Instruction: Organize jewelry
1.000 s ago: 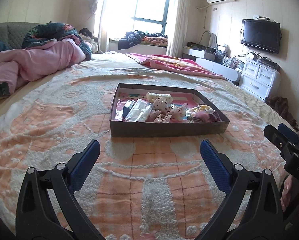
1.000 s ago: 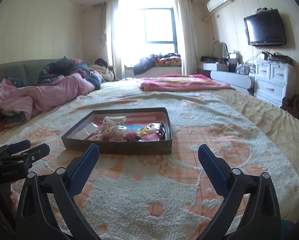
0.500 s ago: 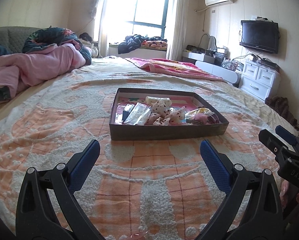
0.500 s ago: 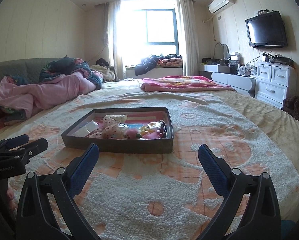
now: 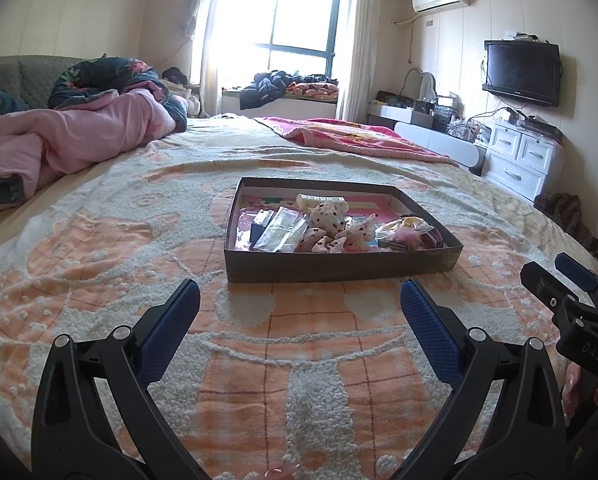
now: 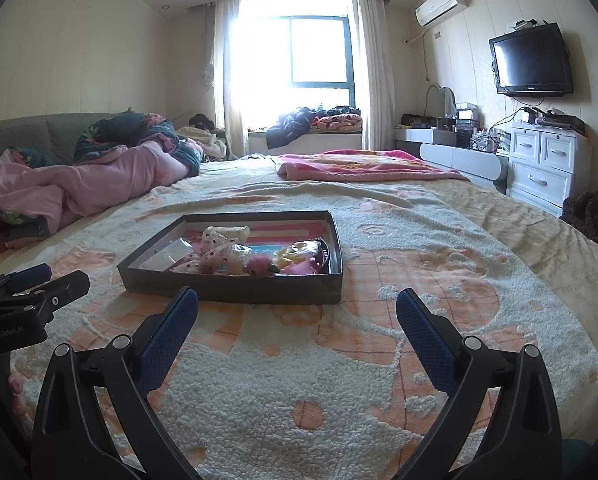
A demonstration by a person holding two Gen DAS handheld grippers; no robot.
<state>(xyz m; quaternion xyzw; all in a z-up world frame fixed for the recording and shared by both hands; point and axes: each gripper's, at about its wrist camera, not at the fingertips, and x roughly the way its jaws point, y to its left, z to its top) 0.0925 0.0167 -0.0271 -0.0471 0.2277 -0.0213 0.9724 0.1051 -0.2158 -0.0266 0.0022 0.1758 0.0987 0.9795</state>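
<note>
left gripper (image 5: 299, 304), lower frame, level above the bedspread (image 5: 99, 248), blue fingers spread wide, empty. right gripper (image 6: 297, 312), same pose, wide, empty. shallow dark tray (image 5: 339, 266) of jewelry, frame centre, ahead of both.

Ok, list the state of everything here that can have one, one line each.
left gripper: open, empty, above the bedspread short of the tray.
right gripper: open, empty, off the tray's near right corner.
tray: lidless, flat on the bedspread, holding a jumble of accessories.
clear plastic packet: lying in the tray's left part.
television: screen dark.
curtains: drawn back from the window.
dresser drawers: shut.
</note>
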